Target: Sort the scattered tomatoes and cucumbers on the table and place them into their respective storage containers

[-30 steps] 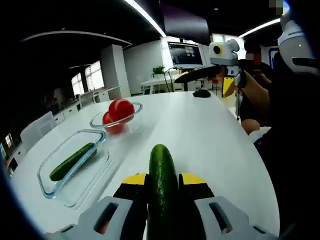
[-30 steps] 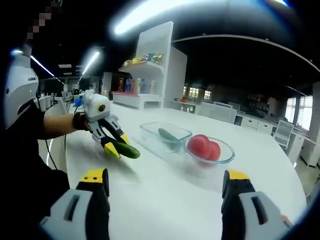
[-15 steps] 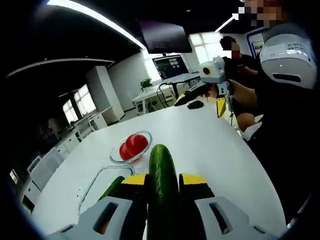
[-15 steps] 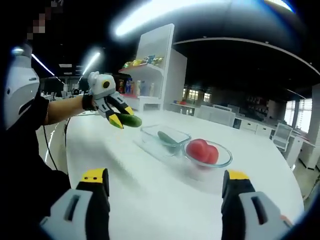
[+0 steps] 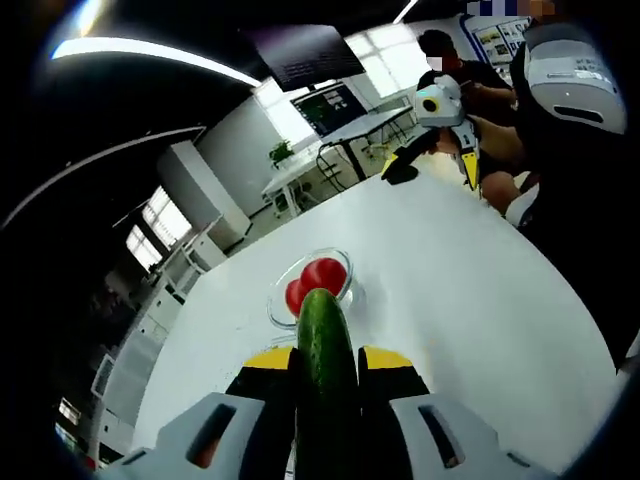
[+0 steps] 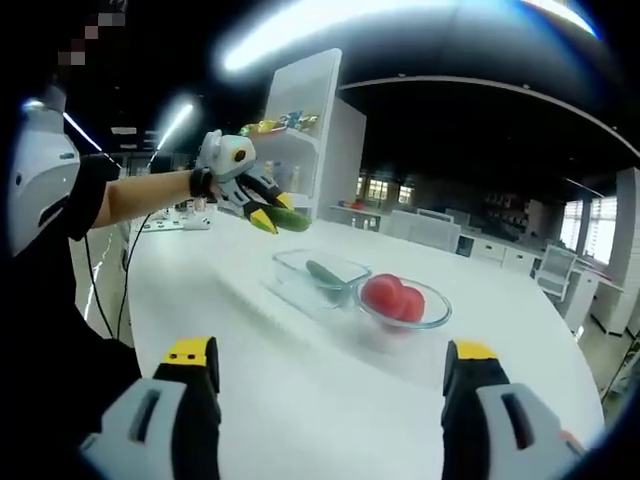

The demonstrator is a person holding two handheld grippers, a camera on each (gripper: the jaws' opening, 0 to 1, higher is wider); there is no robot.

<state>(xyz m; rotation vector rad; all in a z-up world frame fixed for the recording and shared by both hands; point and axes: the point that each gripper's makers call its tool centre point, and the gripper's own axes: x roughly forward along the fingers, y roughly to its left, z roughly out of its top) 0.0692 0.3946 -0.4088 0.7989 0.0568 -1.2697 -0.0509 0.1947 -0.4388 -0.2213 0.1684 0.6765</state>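
While the left tongs (image 5: 325, 365) grip a cucumber (image 5: 325, 350), the right tongs (image 6: 330, 365) gape empty above the surface (image 6: 330, 390); the right gripper view reveals the rectangular glass container (image 6: 318, 277).

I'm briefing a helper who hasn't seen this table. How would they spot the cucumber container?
On the white table two clear glass dishes sit side by side. The cucumber container is the rectangular one with a cucumber inside; its neighbour, the round bowl, holds red tomatoes.
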